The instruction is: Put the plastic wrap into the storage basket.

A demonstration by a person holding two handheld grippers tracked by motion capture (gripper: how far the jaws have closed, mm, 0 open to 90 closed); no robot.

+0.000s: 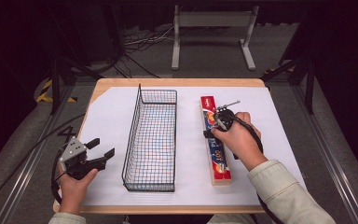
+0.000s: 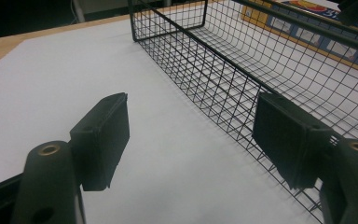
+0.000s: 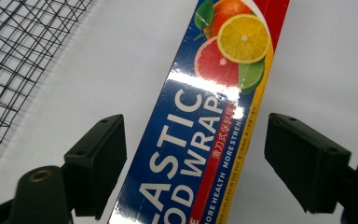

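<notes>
My right gripper (image 3: 193, 163) has its jaws spread wide astride the plastic wrap box (image 3: 205, 121), a pad on either side and neither pressing it; whether the left pad brushes the carton edge I cannot quite tell. The box lies flat on the white sheet (image 1: 270, 140), just right of the wire basket (image 1: 151, 140). My left gripper (image 1: 98, 151) stands open over bare sheet, near the basket's left wall.
</notes>
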